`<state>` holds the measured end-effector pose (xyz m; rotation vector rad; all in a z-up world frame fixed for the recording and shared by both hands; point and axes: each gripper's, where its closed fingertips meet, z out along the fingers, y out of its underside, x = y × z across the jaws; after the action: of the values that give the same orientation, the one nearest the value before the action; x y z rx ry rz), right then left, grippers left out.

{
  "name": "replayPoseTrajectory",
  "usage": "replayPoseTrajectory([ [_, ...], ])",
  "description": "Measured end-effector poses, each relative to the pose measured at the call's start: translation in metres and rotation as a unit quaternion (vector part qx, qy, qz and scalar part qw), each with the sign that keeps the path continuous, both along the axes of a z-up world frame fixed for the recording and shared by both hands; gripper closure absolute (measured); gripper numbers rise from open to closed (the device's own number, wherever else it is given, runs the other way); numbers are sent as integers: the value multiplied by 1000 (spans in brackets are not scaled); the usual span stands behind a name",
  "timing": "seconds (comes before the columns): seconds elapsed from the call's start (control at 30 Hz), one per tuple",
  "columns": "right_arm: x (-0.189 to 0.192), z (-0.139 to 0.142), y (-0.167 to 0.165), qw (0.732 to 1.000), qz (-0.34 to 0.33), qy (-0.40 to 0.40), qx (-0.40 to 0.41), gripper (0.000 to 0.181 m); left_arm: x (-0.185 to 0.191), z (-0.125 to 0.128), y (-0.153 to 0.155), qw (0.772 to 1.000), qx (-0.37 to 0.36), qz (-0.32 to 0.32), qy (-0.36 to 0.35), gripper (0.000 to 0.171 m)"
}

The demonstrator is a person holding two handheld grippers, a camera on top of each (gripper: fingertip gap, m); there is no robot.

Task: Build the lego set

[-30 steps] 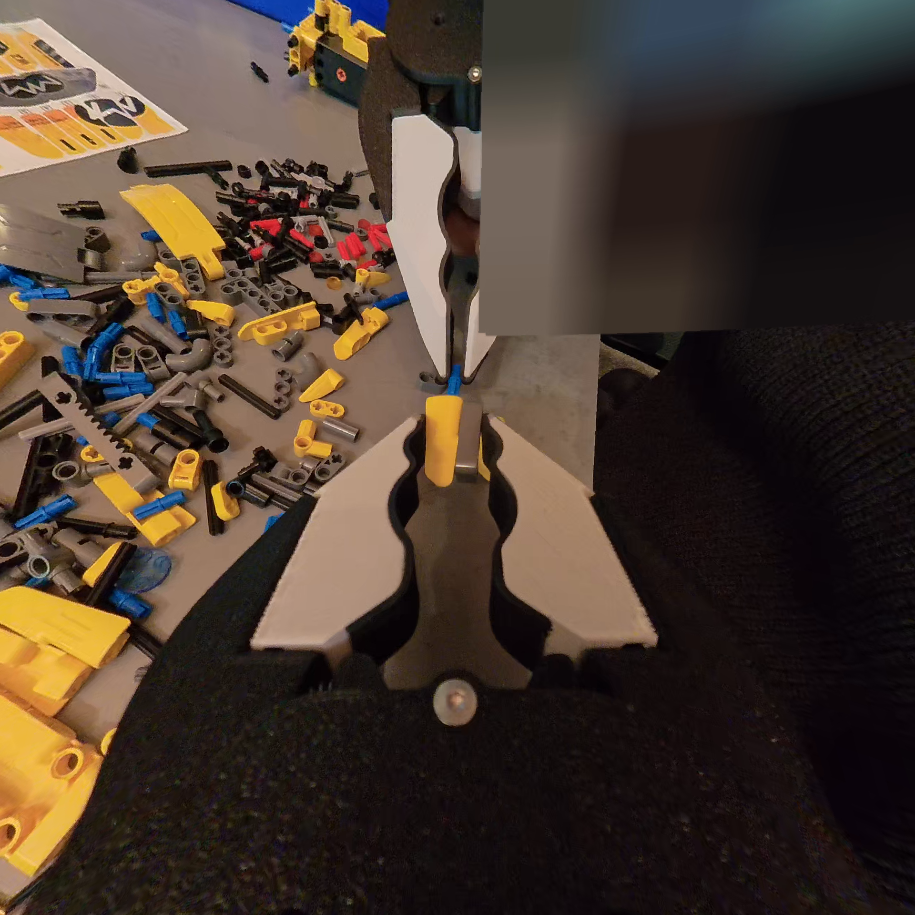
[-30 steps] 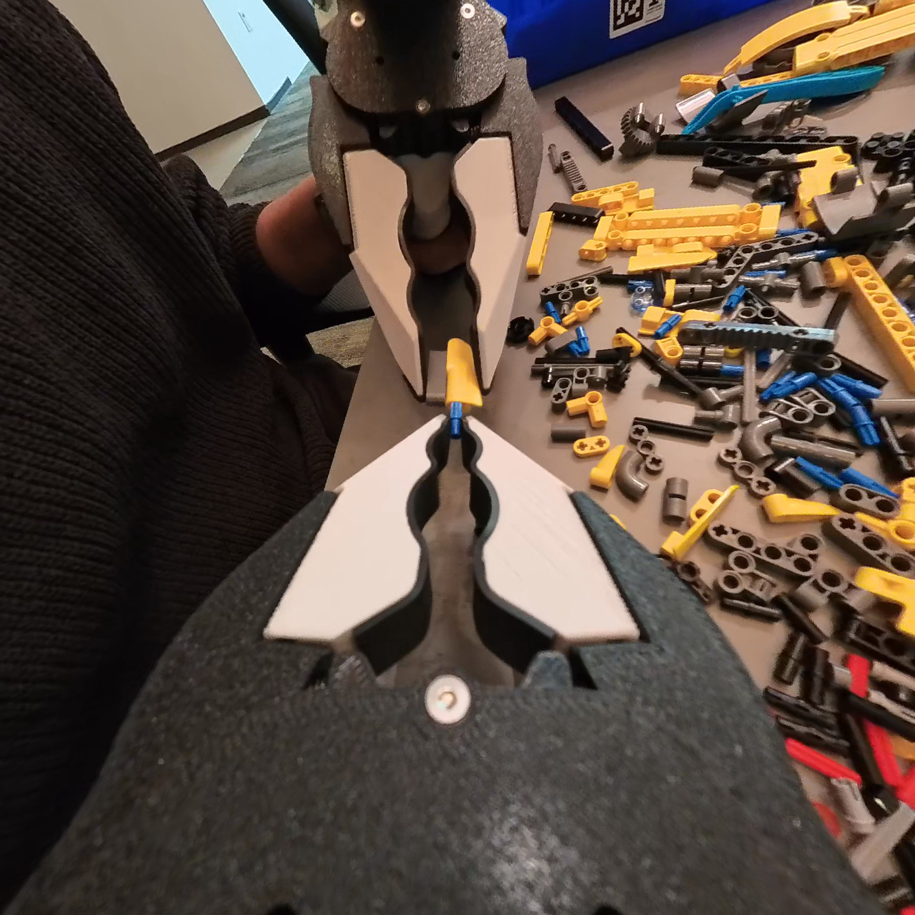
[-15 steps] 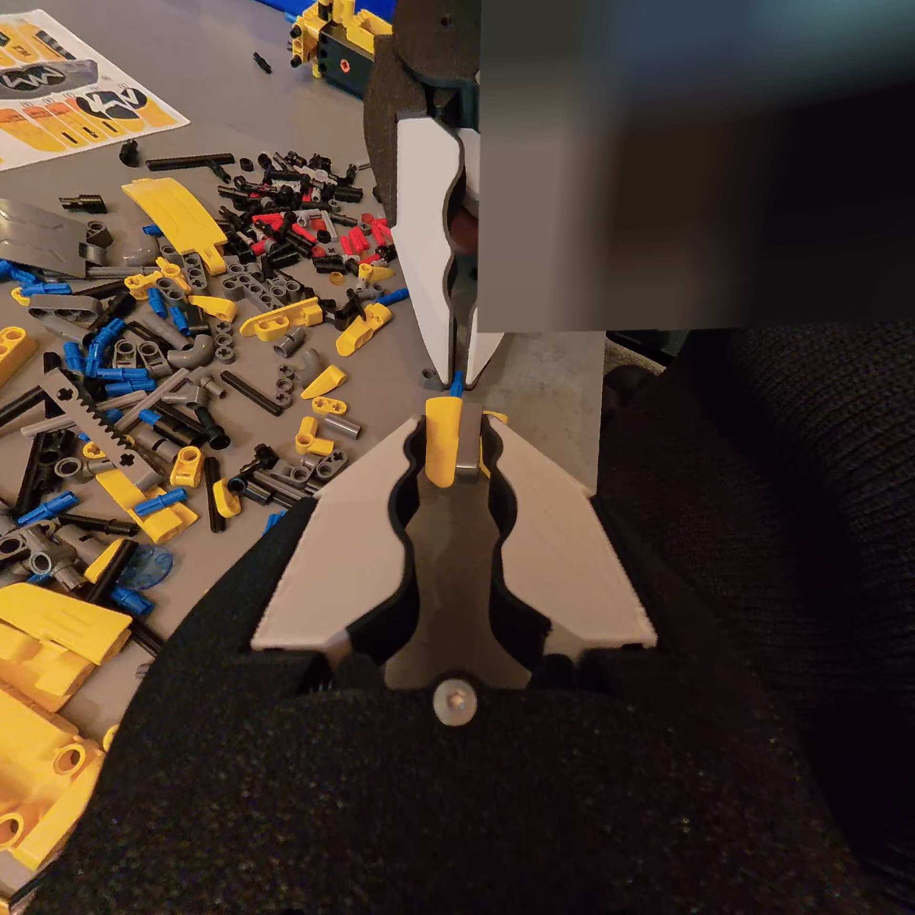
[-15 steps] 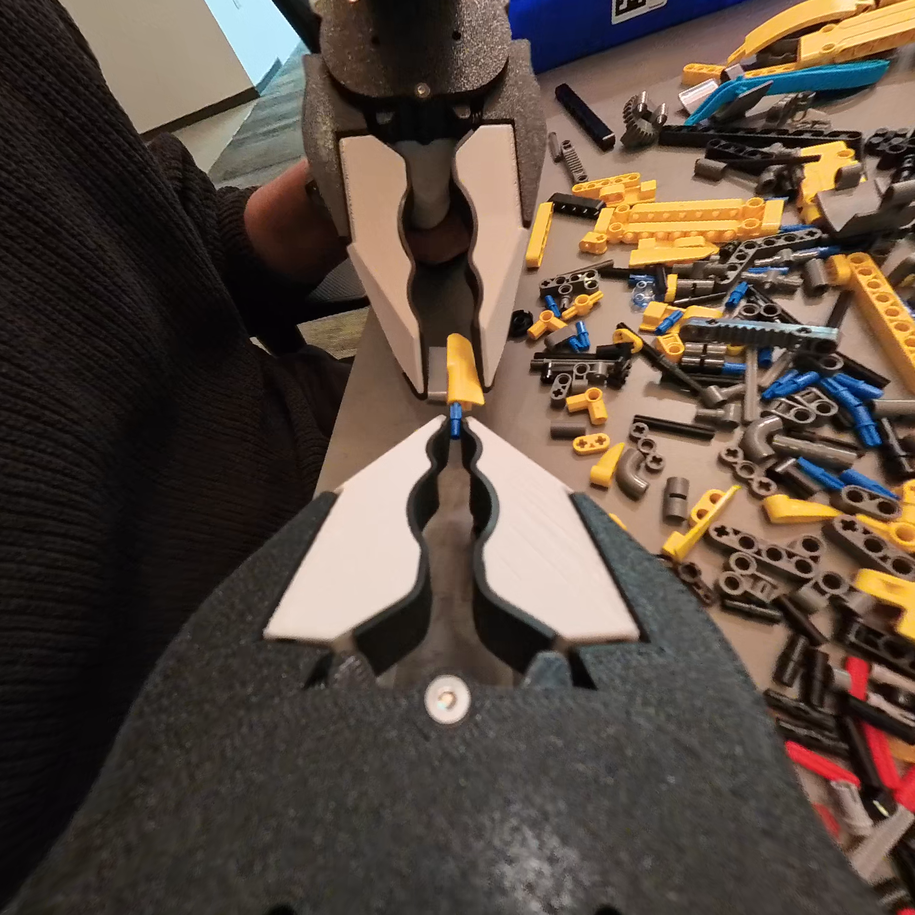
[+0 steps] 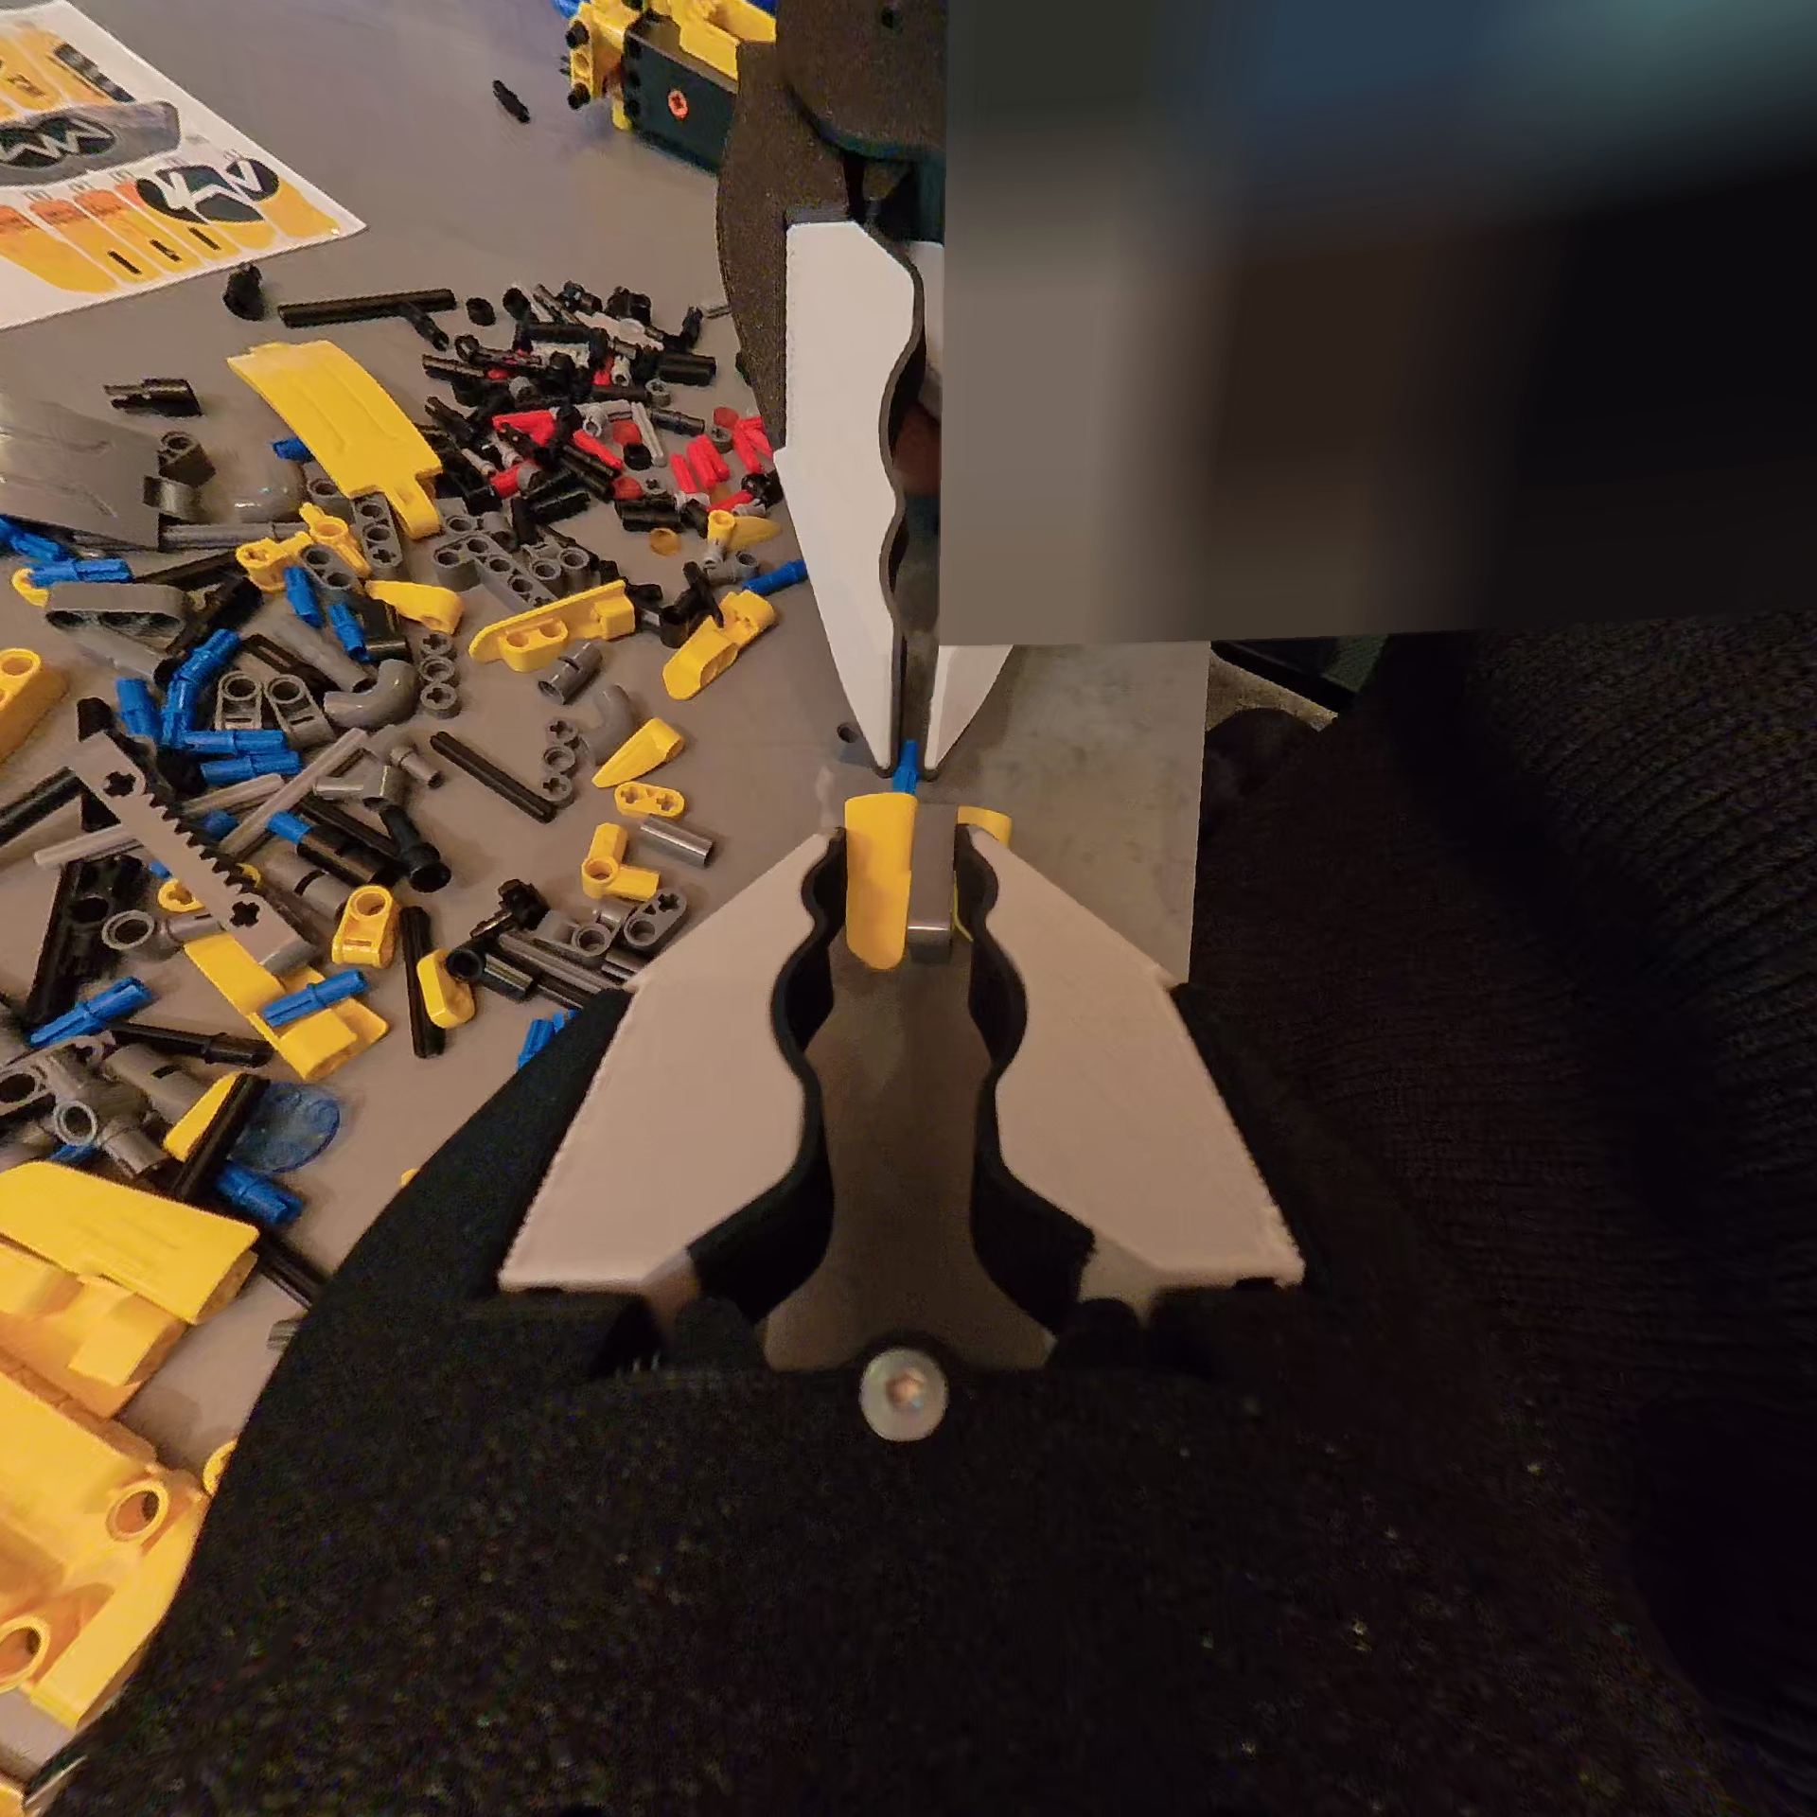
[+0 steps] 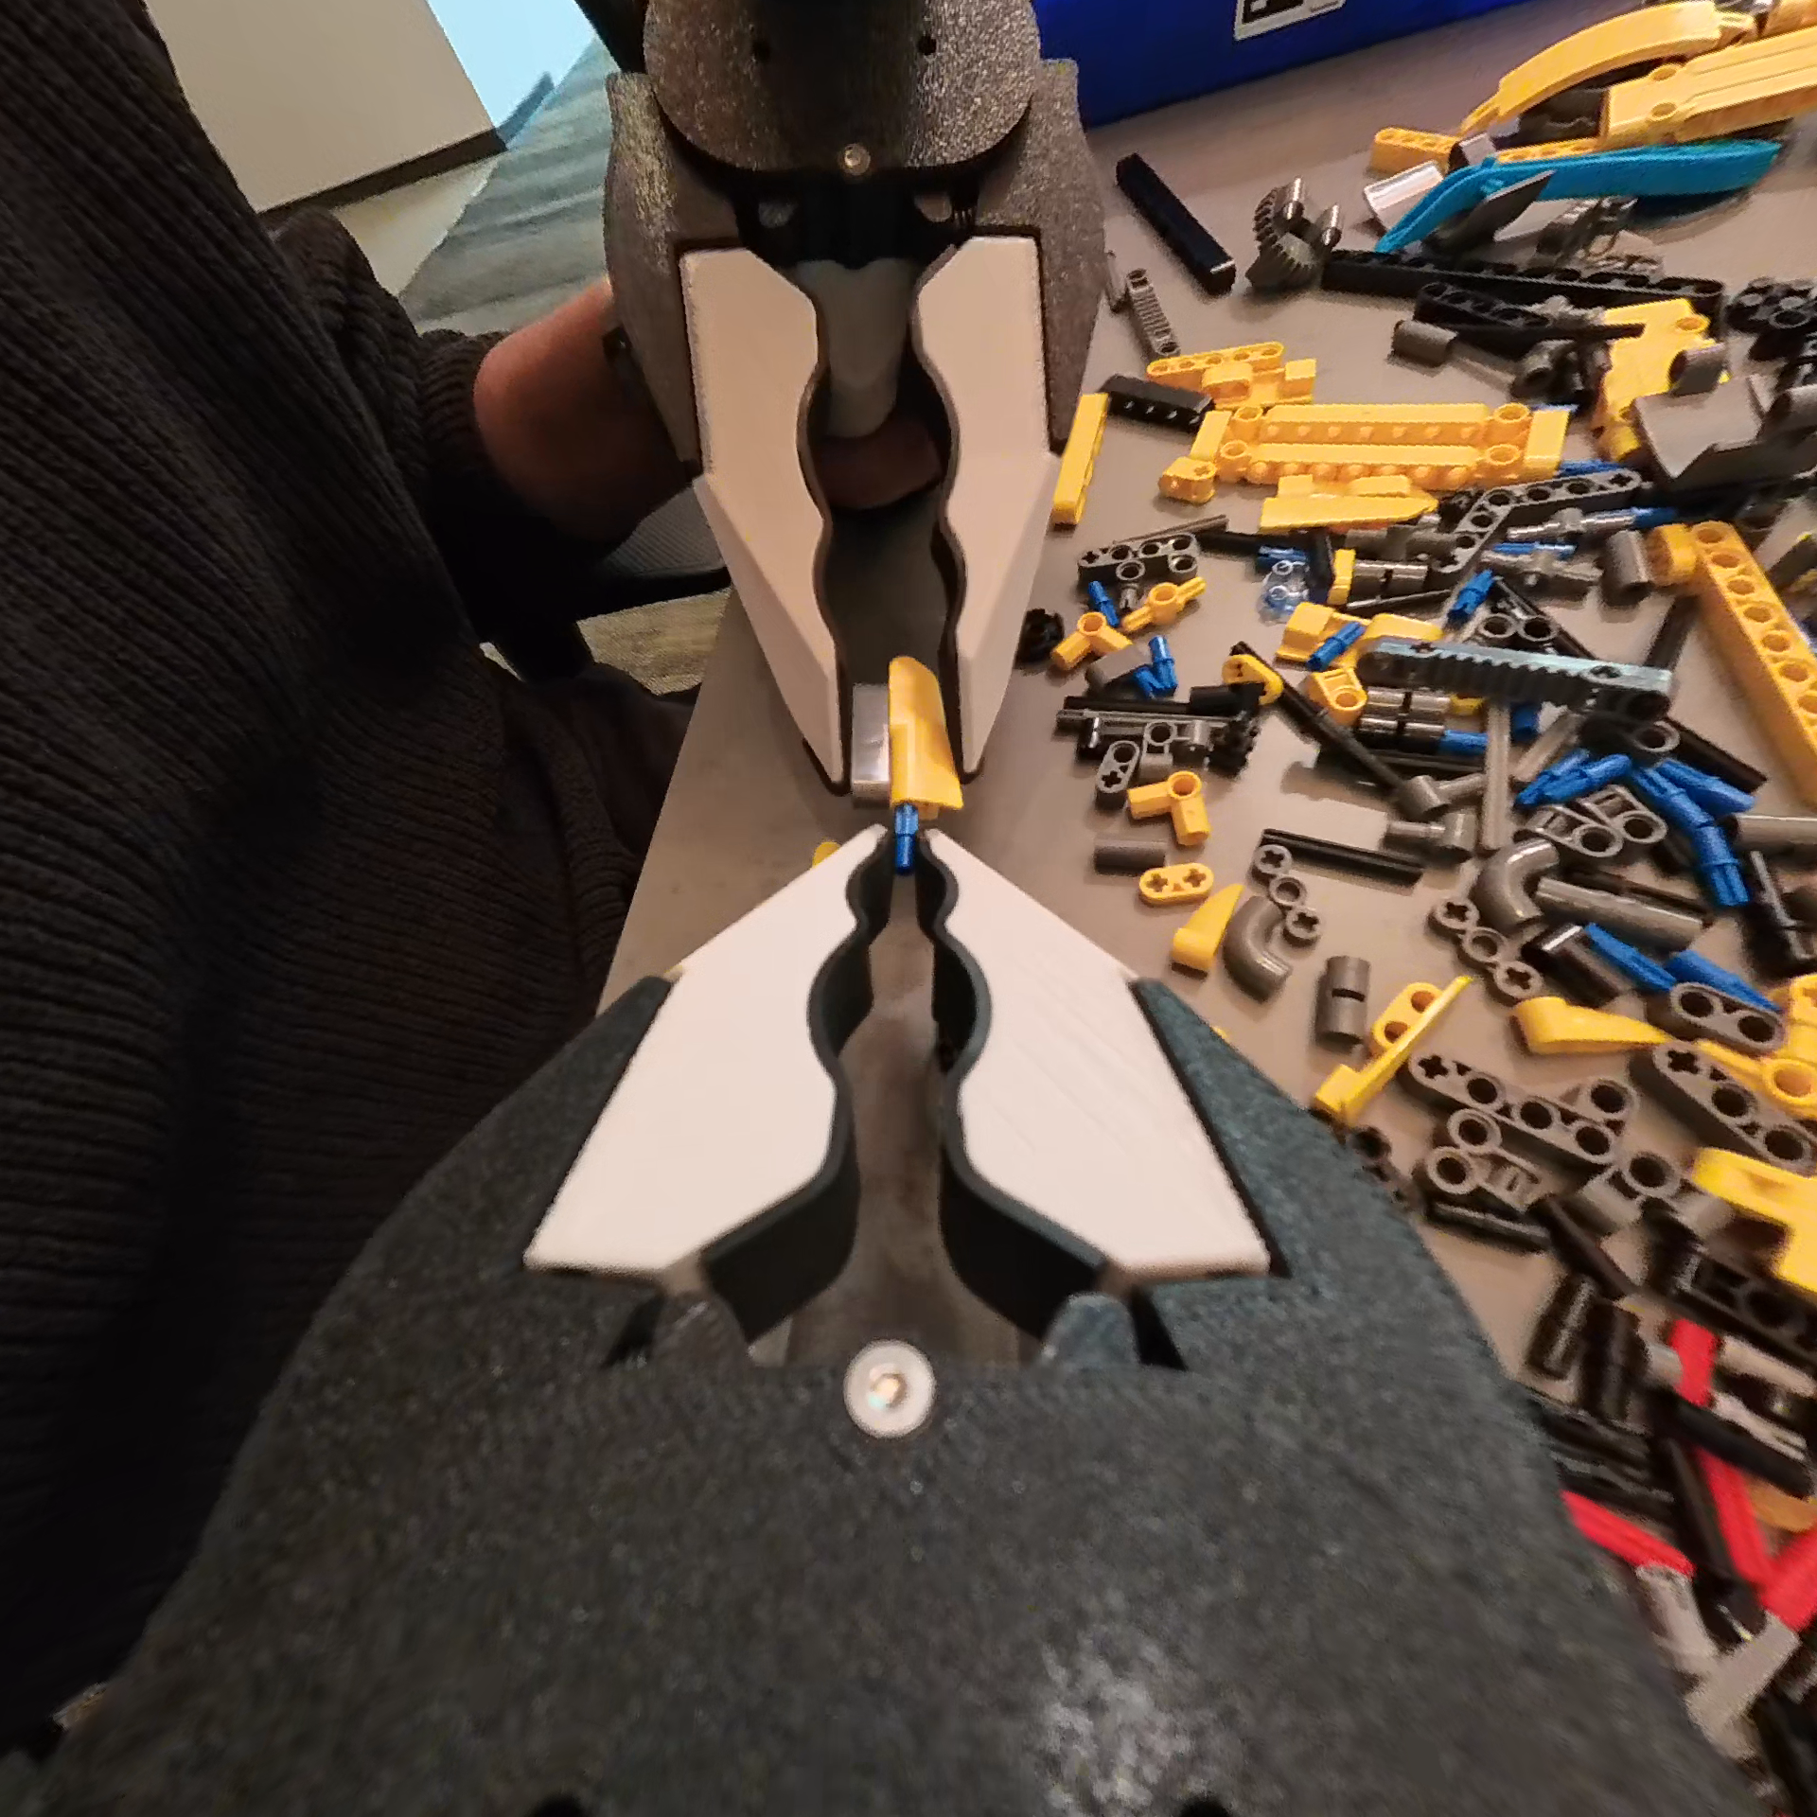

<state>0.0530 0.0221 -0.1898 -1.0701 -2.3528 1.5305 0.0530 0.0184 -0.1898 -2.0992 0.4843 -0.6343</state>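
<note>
My left gripper (image 5: 900, 850) is shut on a yellow curved piece (image 5: 878, 875) joined to a grey piece (image 5: 931, 885). It also shows opposite in the right wrist view (image 6: 900, 777), with the yellow piece (image 6: 922, 747) and the grey piece (image 6: 870, 752) between its tips. My right gripper (image 6: 905, 848) is shut on a small blue pin (image 6: 905, 841). The pin's far end touches the yellow piece. In the left wrist view the right gripper (image 5: 905, 762) points down at me with the blue pin (image 5: 907, 765) at its tips. Both meet above the table's near edge.
The grey table (image 5: 1091, 747) carries many loose yellow, grey, black, blue and red building pieces (image 5: 413, 688). A printed sheet (image 5: 118, 167) lies at the far left. A grey toothed rack (image 6: 1519, 678) and yellow beams (image 6: 1377, 442) lie to the right. A dark knitted sleeve (image 6: 246, 737) fills the side.
The two grippers have come slightly closer, so the blue pin now meets the yellow piece. Both stay shut on their pieces.
</note>
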Motion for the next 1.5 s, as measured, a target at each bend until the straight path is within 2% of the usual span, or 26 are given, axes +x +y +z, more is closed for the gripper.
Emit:
replayPoseTrajectory([
  [0.4,2,7,-2,998,6,-31,-63,178,2,6,-2,1000,12,-9,-15,151],
  [0.7,0,13,-2,999,5,26,-30,179,1,12,-2,999,23,-7,-35,151],
  [1.1,1,10,-4,999,8,2,-46,178,4,9,-1,999,20,-11,-24,152],
  [1.4,-1,18,-2,998,6,19,-56,177,2,16,0,998,32,-6,-47,151],
  [1.47,-2,22,1,998,6,43,-42,174,1,17,0,998,32,-4,-52,151],
  [1.5,-4,26,5,997,1,71,-30,167,0,18,1,998,32,-3,-59,151],
])
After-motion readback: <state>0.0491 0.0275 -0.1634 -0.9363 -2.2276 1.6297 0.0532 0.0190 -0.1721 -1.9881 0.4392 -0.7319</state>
